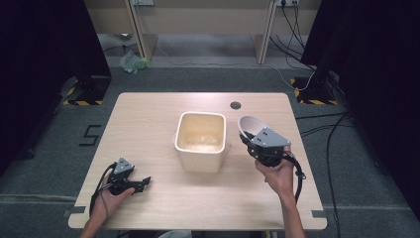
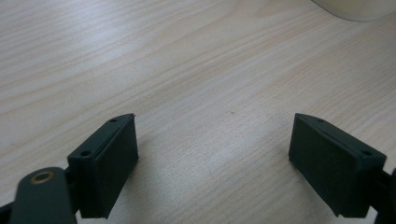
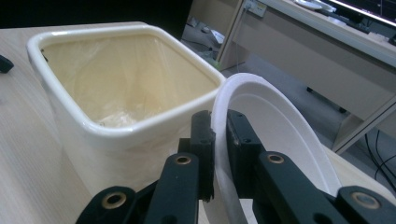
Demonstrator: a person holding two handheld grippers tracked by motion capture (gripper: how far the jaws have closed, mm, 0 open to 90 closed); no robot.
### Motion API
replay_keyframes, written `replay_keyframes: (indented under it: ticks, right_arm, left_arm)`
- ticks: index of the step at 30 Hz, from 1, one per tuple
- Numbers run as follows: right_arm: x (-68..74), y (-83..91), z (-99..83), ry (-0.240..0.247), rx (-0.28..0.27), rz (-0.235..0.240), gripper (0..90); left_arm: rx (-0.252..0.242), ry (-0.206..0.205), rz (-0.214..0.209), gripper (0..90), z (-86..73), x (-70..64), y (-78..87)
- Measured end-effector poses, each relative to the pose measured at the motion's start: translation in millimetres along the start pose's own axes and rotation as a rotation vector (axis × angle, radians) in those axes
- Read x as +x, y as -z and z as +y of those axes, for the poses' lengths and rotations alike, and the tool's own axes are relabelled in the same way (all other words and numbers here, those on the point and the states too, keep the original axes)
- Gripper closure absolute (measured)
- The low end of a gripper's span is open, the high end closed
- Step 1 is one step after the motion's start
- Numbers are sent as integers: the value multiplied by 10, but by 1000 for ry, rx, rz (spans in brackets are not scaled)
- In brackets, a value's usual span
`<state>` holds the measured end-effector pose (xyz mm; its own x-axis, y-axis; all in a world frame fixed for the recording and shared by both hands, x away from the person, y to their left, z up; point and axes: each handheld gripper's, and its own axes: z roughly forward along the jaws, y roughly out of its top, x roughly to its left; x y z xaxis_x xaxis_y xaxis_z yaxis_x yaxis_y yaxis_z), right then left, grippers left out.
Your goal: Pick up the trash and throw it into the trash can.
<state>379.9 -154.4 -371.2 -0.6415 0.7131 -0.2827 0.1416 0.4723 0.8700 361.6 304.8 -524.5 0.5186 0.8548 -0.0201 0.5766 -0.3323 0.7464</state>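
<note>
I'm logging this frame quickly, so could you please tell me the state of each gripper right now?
Left gripper: open, empty, low over the table.
Right gripper: closed on the rim of the white bowl, beside the cream bin.

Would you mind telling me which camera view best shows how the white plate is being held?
The right gripper view: the right gripper has its fingers clamped on the white plate rim, seen close. The high view shows the plate small, tilted beside the cream bin. The left gripper view looks at bare table.
</note>
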Motion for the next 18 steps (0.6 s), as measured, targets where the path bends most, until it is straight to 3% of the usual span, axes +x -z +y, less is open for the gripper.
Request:
replay_keyframes:
  ticks: [8, 13, 18]
  right_arm:
    - [53, -20, 252, 36, -38, 30, 830]
    - [183, -135, 477, 88, -56, 72, 830]
    - [256, -206, 591, 112, -64, 96, 830]
  left_arm:
    - [0, 0, 0, 148, 0, 0, 0]
    - [0, 0, 0, 148, 0, 0, 0]
    - [0, 0, 0, 148, 0, 1, 0]
